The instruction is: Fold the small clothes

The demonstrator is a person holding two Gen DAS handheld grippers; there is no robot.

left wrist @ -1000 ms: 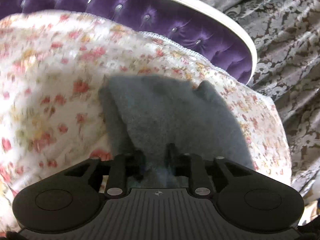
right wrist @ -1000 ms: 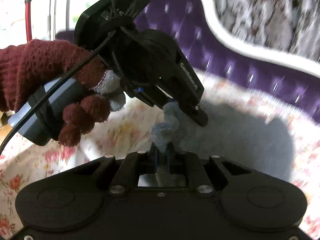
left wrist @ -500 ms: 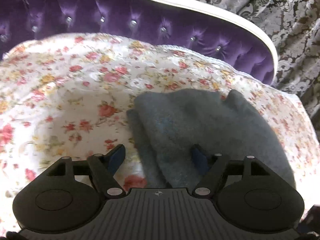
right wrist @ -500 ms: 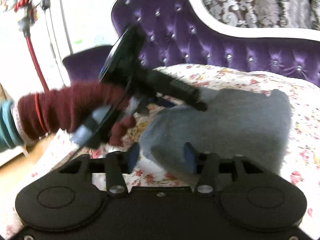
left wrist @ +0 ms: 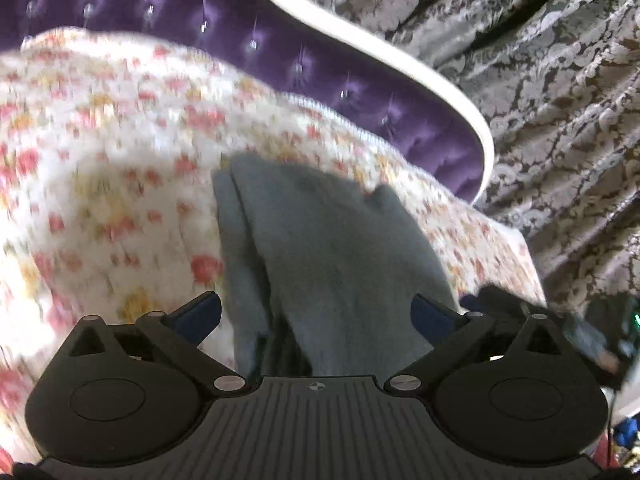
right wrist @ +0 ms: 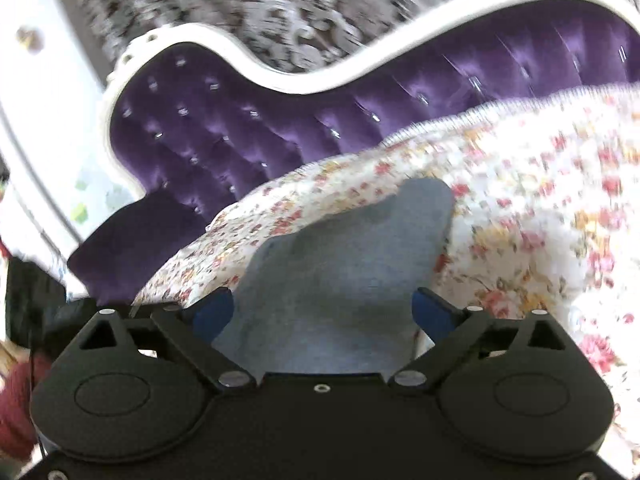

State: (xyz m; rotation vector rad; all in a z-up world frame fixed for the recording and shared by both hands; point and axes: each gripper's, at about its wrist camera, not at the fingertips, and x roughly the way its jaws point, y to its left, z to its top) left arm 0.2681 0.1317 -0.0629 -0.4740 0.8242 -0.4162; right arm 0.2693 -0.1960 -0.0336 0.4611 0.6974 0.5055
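A small grey knitted garment (left wrist: 332, 256) lies folded on the floral bedspread (left wrist: 104, 184), its layered edge on the left. In the left wrist view my left gripper (left wrist: 316, 312) hovers over the garment's near end with its jaws opening wide, the blue pads clear of the cloth. The right wrist view shows the same grey garment (right wrist: 344, 264) from the other side, with my right gripper (right wrist: 324, 310) above its near edge. Its jaws are opening too and press on nothing. The right gripper's dark tip (left wrist: 504, 300) shows at the right edge of the left wrist view.
A purple tufted headboard (right wrist: 224, 128) with a white frame (left wrist: 400, 68) curves behind the bed. Grey patterned curtains (left wrist: 552, 92) hang beyond it. A hand in a dark red knitted glove (right wrist: 16, 400) shows at the lower left of the right wrist view.
Both grippers were shut on the grey garment and have opened wide, letting it go. The right gripper rolled and drew away to the side; the gloved hand and left gripper slid out of its view.
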